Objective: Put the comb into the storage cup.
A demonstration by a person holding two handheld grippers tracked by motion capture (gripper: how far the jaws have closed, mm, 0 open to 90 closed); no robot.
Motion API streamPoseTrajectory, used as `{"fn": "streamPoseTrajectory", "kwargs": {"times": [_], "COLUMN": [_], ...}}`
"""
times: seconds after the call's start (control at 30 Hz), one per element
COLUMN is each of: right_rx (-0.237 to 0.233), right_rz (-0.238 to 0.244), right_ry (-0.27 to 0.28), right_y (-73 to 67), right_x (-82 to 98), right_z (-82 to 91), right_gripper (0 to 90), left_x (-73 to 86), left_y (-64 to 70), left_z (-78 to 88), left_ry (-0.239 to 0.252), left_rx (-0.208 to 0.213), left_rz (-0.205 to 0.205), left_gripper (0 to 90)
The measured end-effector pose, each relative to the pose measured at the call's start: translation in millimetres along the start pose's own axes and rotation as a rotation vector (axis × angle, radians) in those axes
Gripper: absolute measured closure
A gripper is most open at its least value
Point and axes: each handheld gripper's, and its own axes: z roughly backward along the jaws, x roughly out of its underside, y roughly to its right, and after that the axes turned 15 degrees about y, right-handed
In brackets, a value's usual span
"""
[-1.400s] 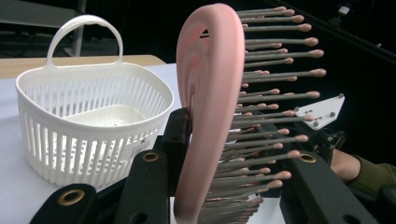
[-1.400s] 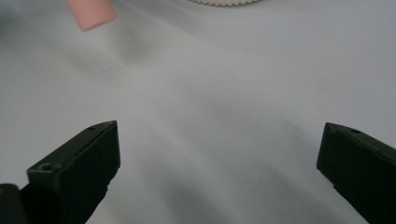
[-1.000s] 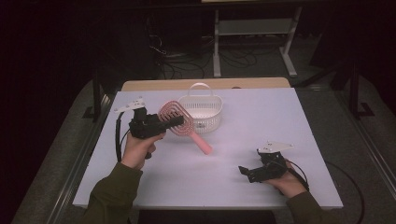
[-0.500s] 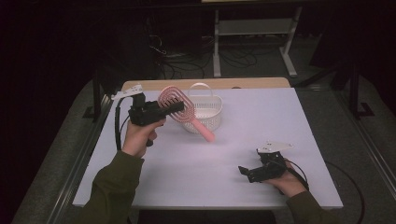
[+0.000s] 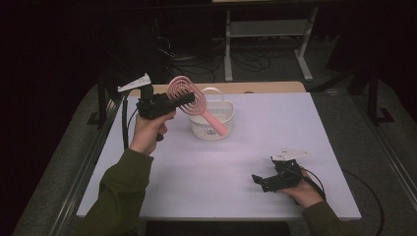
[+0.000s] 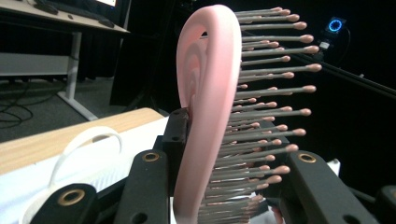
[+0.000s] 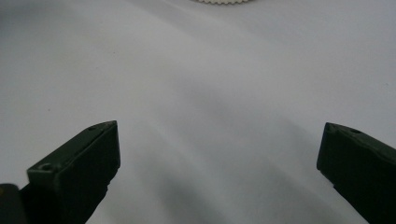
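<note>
Left claw (image 5: 187, 100): clamped on the head of the pink hairbrush (image 5: 189, 96), raised above the white surface (image 5: 211, 167) at the far left. Hairbrush head gripped edge-on; handle angled down and to the right, crossing in front of the white basket (image 5: 212, 119). Whether the handle touches the basket rim: cannot tell from the high view.

In the left gripper view: pink hairbrush (image 6: 210, 107) upright between the two black jaws, pink back pressed against one jaw, grey bristles with pink tips pointing toward the other. Looped handle of the white basket (image 6: 86, 144) visible lower left, behind the jaws. Wooden edge beyond the surface at the left.

Left hand (image 5: 147, 135): wrapped around the gripper body, olive sleeve (image 5: 120, 191) entering from the bottom edge. Cable hanging from the gripper along the left side of the surface.

Right claw (image 5: 260, 181): apart, nothing between the jaws. Positioned low over the near right part of the surface, well apart from the basket and the hairbrush. Right hand (image 5: 302, 189) behind it. In the right gripper view: both black jaws spread wide over the bare white surface (image 7: 210, 116), a strip of the basket base just at the top edge.

Basket: standing upright near the far middle of the surface, handle raised.
</note>
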Motion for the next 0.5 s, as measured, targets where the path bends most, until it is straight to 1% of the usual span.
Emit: {"fn": "streamPoseTrajectory", "kwargs": {"times": [0.13, 0.23, 0.4, 0.5], "right_rx": [0.000, 0.000, 0.000, 0.001], "right_rz": [0.000, -0.001, -0.003, -0.001], "right_ry": [-0.002, -0.003, -0.003, -0.005], "right_y": [-0.2, 0.1, -0.2, 0.0], "right_x": [0.1, 0.3, 0.1, 0.3], "right_z": [0.2, 0.3, 0.4, 0.3], "right_gripper": [0.0, 0.0, 0.0, 0.0], "left_x": [-4.2, -5.7, -7.0, -7.4], "left_y": [-4.7, -8.8, -17.9, -23.1], "left_z": [-5.8, -9.9, -18.2, -21.7], "left_ry": [0.013, 0.026, 0.024, 0.031], "left_rx": [-0.005, -0.013, -0.033, -0.045], "left_rz": [-0.012, -0.009, -0.015, -0.013], "left_gripper": [64.4, 64.4, 64.4, 64.4]}}
